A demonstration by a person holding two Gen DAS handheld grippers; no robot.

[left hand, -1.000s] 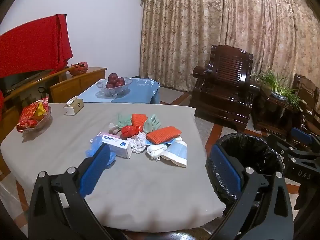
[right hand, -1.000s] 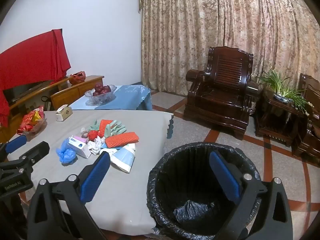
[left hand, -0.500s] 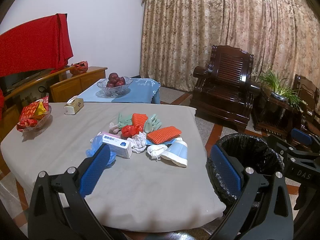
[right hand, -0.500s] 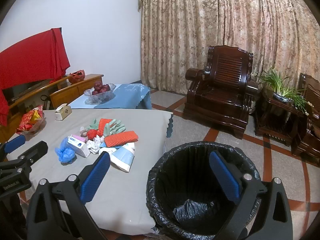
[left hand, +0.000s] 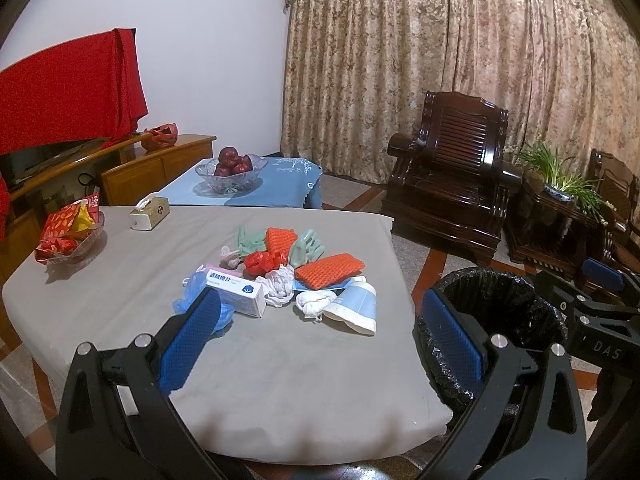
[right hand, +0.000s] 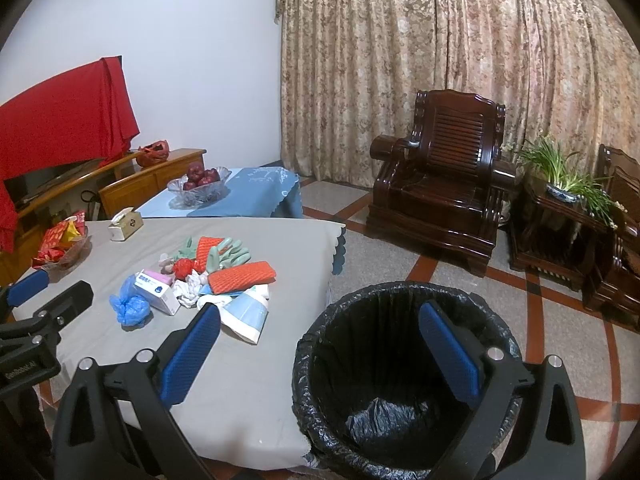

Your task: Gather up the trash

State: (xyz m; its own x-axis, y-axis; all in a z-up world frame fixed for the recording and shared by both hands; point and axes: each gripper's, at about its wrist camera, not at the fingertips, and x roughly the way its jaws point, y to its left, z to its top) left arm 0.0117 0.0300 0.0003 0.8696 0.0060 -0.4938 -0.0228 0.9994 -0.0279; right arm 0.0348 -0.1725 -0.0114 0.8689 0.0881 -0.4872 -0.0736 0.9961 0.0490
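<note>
1. Left gripper (left hand: 320, 344): fingers spread wide, nothing between the blue pads, hanging over the near part of the grey-covered table (left hand: 280, 380).
2. Right gripper (right hand: 320, 354): likewise spread wide and empty, held above the near rim of the black-lined trash bin (right hand: 404, 360), which stands on the floor just right of the table's near right corner.
3. Trash heaped mid-table, well apart from both grippers: white box with blue print (left hand: 236, 292) on the near left, crumpled blue plastic (left hand: 196, 300) touching it, blue-and-white paper cup (left hand: 356, 306) lying on its side nearest the bin, white tissue wads (left hand: 316, 300), two orange textured pads (left hand: 328, 270), green rubber gloves (left hand: 306, 246), red plastic scrap (left hand: 262, 260).
4. Not trash, by the look of it: tissue box (left hand: 150, 218) and snack dish (left hand: 68, 232) at the far left, fruit bowl (left hand: 230, 168) on the blue table beyond.
5. Nothing collected yet, judging by the bin: only the liner's folds visible at the bottom.
6. Risks from here:
   - Pinching into the overlapping heap could drag neighbours along and knock the cup or tissues off the right edge onto the floor.
   - Thin blue plastic and tissue may slip from the pads if caught only at a corner.
   - Pressing down too hard could snag the tablecloth and pull everything with it.
   - Letting go short of the rim would drop items between table and bin.
   - Both grippers reaching for the same piece could collide.
</note>
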